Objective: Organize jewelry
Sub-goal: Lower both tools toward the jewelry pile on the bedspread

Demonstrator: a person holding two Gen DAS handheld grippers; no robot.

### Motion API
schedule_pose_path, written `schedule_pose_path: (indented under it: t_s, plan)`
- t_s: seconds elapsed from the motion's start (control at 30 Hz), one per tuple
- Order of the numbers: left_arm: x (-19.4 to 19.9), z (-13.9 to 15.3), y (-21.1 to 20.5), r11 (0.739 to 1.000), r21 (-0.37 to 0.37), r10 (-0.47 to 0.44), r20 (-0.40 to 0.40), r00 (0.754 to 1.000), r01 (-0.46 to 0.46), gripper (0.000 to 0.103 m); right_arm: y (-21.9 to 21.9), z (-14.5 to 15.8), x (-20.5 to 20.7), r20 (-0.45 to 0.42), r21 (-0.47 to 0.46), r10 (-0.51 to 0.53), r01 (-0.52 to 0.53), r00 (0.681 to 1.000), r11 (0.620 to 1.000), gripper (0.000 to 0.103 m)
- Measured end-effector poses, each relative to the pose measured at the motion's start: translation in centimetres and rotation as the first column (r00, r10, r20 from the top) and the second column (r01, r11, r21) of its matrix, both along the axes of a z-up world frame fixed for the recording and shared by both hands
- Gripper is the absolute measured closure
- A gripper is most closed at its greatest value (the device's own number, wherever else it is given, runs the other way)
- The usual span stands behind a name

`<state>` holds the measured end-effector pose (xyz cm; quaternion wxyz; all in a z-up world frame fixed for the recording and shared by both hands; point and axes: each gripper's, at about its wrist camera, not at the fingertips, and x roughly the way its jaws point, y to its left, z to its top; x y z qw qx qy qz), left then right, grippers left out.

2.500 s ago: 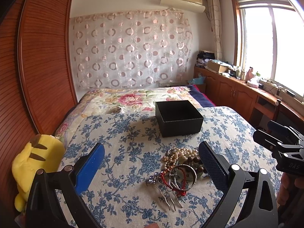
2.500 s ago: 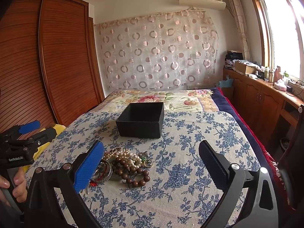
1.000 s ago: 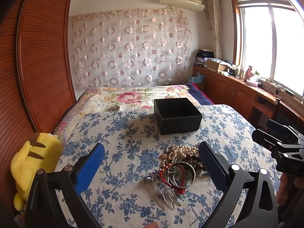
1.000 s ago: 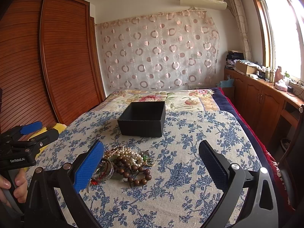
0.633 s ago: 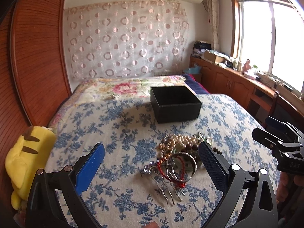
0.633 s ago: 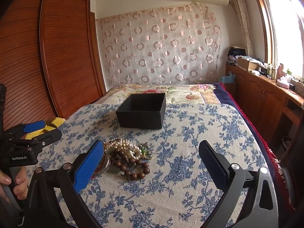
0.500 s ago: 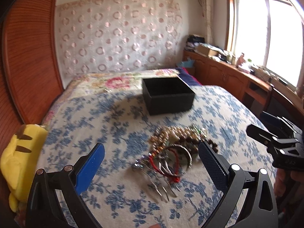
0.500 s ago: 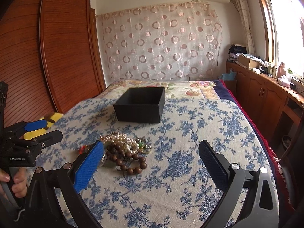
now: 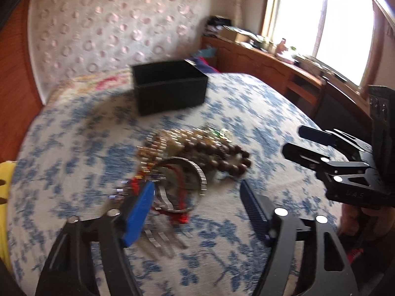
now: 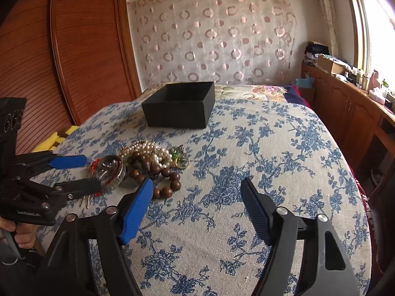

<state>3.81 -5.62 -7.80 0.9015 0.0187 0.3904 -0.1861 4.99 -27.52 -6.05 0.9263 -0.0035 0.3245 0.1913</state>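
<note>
A pile of jewelry lies on the blue-flowered cloth: a pearl string [image 10: 145, 149], brown wooden beads [image 10: 158, 171] [image 9: 232, 159], a silver bangle [image 9: 195, 177] [image 10: 111, 169], a red cord [image 9: 179, 215] and a metal hair comb [image 9: 160, 239]. An open black box [image 9: 170, 90] [image 10: 179, 104] stands behind the pile. My left gripper [image 9: 196, 197] [image 10: 84, 172] is open, low over the cloth, its fingers either side of the bangle. My right gripper [image 10: 196, 193] [image 9: 298, 143] is open and empty, just right of the pile.
A yellow plush toy [image 9: 5, 190] [image 10: 55, 139] lies at the table's left edge. A wooden wardrobe [image 10: 74, 49] stands to the left, a bed [image 10: 256, 90] behind the table, and wooden cabinets [image 10: 345, 108] under the window to the right.
Both grippers have dropped and moved forward toward the jewelry pile. The left one has gone furthest and now straddles the bangle; its view is blurred by motion. Both jaws stay open.
</note>
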Motion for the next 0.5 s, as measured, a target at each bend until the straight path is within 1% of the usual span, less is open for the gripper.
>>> schedule_pose_path:
  t_s: [0.07, 0.1, 0.17, 0.2, 0.27, 0.37, 0.4, 0.43, 0.47, 0.5]
  plan:
    - [0.5, -0.5, -0.6, 1.0, 0.004, -0.02, -0.02, 1.0, 0.02, 0.052, 0.0, -0.2, 0.1, -0.005, -0.002, 0.001, -0.001, 1.0, 1.0, 0.029]
    - [0.6, -0.6, -0.7, 1.0, 0.006, -0.025, -0.025, 0.999, 0.025, 0.053, 0.0, -0.4, 0.1, -0.008, -0.004, 0.001, -0.001, 1.0, 1.0, 0.029]
    - [0.9, -0.8, -1.3, 0.999, 0.013, -0.038, -0.032, 0.999, 0.038, 0.062, -0.1, -0.5, 0.1, -0.013, -0.009, 0.001, -0.002, 1.0, 1.0, 0.029]
    - [1.0, -0.9, -1.3, 0.999, 0.017, -0.04, -0.034, 0.999, 0.041, 0.063, -0.1, -0.5, 0.1, -0.015, -0.01, 0.001, -0.002, 1.0, 1.0, 0.029]
    - [1.4, -1.3, -1.7, 0.998, 0.031, -0.049, -0.042, 0.998, 0.05, 0.07, -0.1, -0.6, 0.2, -0.018, -0.011, 0.002, -0.003, 1.0, 1.0, 0.029]
    - [1.9, -1.6, -1.7, 0.998, 0.048, -0.043, -0.051, 0.998, 0.046, 0.072, 0.0, -0.8, 0.3, -0.024, -0.012, 0.007, -0.008, 1.0, 1.0, 0.029]
    - [2.0, -1.6, -1.7, 0.997, 0.057, -0.045, -0.042, 0.998, 0.047, 0.074, 0.0, -0.9, 0.3, -0.026, -0.013, 0.009, -0.01, 1.0, 1.0, 0.029]
    - [2.3, -1.6, -1.8, 0.997, 0.066, -0.043, -0.042, 0.998, 0.046, 0.082, 0.0, -0.9, 0.3, -0.027, -0.014, 0.014, -0.014, 1.0, 1.0, 0.029]
    - [2.4, -1.6, -1.7, 0.997, 0.07, -0.042, -0.039, 0.998, 0.045, 0.093, 0.1, -0.9, 0.2, -0.028, -0.016, 0.018, -0.018, 0.999, 1.0, 0.029]
    - [2.5, -1.6, -1.6, 0.996, 0.073, -0.039, -0.035, 0.999, 0.042, 0.097, 0.2, -0.9, 0.3, -0.029, -0.018, 0.021, -0.022, 0.999, 1.0, 0.029]
